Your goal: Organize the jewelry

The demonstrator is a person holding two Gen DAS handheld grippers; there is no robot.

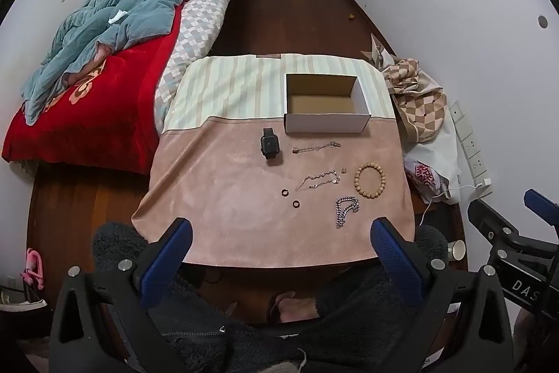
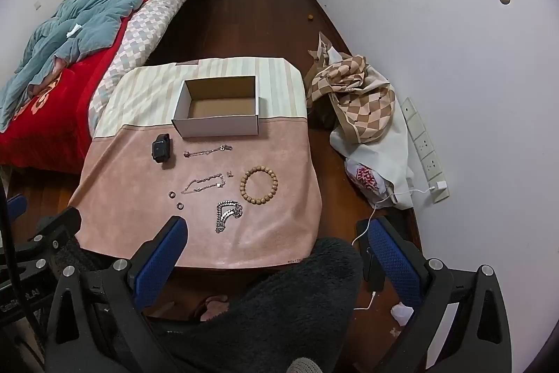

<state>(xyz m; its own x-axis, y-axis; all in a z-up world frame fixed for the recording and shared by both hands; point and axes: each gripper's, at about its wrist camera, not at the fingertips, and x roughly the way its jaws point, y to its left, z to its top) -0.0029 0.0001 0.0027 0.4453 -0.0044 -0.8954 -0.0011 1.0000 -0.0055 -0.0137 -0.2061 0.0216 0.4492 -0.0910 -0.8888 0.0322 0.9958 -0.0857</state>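
An open, empty cardboard box (image 1: 326,119) (image 2: 216,124) stands at the back of a small cloth-covered table (image 1: 227,198) (image 2: 279,156). In front of it lie a black smartwatch (image 1: 269,143) (image 2: 161,148), two thin chains (image 1: 316,147) (image 1: 319,180), two small dark rings (image 1: 284,193) (image 1: 296,203), a wooden bead bracelet (image 1: 370,180) (image 2: 259,186) and a heavy silver chain (image 1: 346,210) (image 2: 227,214). My left gripper (image 1: 281,235) is open and empty, held above the table's near edge. My right gripper (image 2: 276,233) is open and empty, near the table's front right corner.
A bed (image 1: 104,114) with a red cover and blue quilt stands to the left. A pile of checked cloth and bags (image 2: 363,114) lies on the floor to the right, with a power strip (image 2: 424,149) and white cable by the wall. The person's knees are below.
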